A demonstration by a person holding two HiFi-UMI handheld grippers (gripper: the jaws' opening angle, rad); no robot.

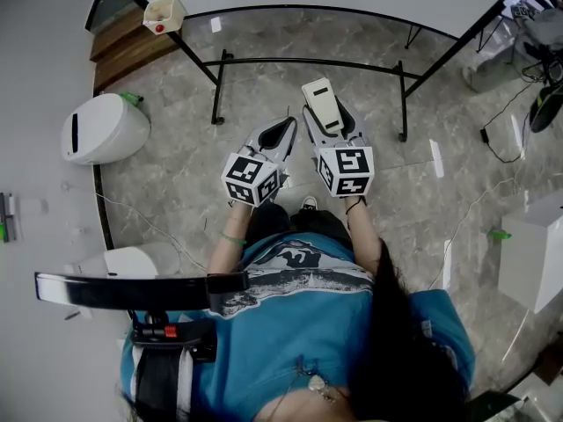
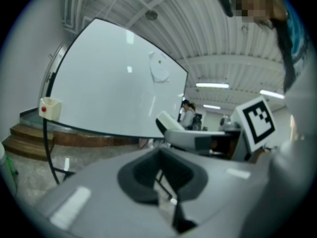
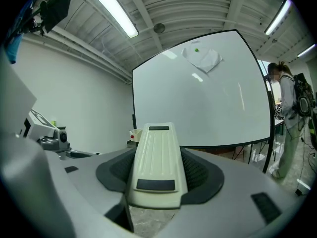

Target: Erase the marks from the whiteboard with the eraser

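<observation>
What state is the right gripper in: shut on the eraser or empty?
Shut on the eraser: the right gripper has dark pads against both its sides, in its own view.

The eraser is cream with two black patches. The whiteboard is white with a black frame. The left gripper and right gripper are grey, their cubes patterned in black-and-white squares. The floor is grey marble and the shirt is teal.

A white bin stands near wooden steps on marble floor; 1 person wears a backpack.
</observation>
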